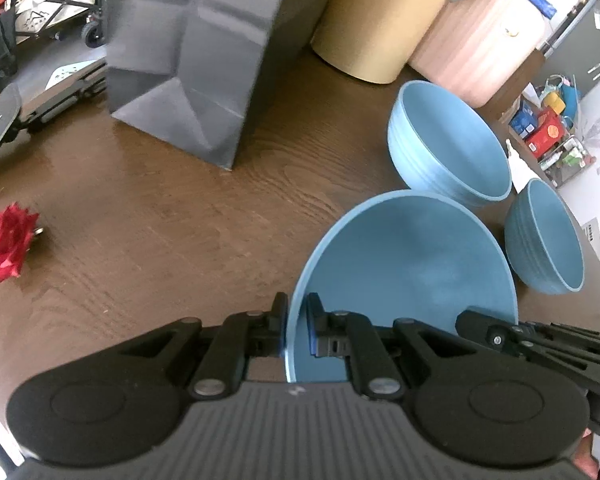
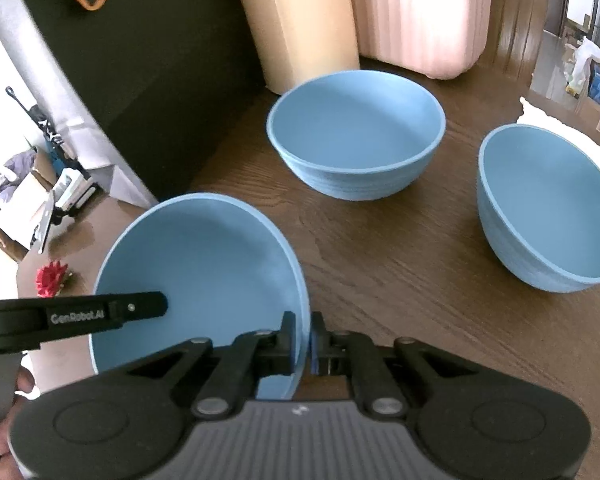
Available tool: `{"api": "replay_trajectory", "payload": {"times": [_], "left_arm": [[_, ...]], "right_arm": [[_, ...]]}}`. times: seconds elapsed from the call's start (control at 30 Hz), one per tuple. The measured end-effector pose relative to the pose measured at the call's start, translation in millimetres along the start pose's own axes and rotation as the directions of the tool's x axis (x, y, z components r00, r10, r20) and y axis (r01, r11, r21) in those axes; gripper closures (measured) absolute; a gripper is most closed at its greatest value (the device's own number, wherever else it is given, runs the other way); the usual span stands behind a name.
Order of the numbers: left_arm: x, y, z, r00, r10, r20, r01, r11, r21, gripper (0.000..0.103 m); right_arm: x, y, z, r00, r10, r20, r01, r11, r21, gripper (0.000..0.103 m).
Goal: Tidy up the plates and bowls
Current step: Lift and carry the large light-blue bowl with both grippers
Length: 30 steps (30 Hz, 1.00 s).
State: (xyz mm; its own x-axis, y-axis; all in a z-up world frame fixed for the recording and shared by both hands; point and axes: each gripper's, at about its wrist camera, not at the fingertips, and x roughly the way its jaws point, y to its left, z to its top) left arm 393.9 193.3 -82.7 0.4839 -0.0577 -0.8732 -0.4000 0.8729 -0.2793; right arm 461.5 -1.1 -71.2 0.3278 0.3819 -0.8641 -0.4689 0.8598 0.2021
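Both grippers pinch one tilted blue bowl [image 1: 412, 264] by opposite rims.
Left gripper [image 1: 296, 328] and right gripper [image 2: 302, 340] clamp it above the wooden table [image 1: 160, 220]; two more blue bowls [image 2: 356, 132] stand beyond.

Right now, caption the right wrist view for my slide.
Both tools grip one blue bowl beside two more blue bowls.

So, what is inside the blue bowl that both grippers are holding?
The held bowl shows only its bare blue inside and the tip of the left gripper. The right gripper hides the near part.
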Motion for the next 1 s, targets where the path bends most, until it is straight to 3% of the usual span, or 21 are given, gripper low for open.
{"api": "replay_trajectory", "payload": {"times": [0.53, 1.0], "left_arm": [[-37, 67, -18, 1.0, 0.013, 0.024, -0.011, 0.996, -0.085, 0.092], [-43, 101, -30, 1.0, 0.023, 0.006, -0.022, 0.992, -0.128, 0.092]], "right_arm": [[-2, 72, -18, 1.0, 0.021, -0.019, -0.022, 0.998, -0.063, 0.096], [7, 101, -29, 0.998, 0.027, -0.052, -0.031, 0.996, -0.085, 0.096]]}}
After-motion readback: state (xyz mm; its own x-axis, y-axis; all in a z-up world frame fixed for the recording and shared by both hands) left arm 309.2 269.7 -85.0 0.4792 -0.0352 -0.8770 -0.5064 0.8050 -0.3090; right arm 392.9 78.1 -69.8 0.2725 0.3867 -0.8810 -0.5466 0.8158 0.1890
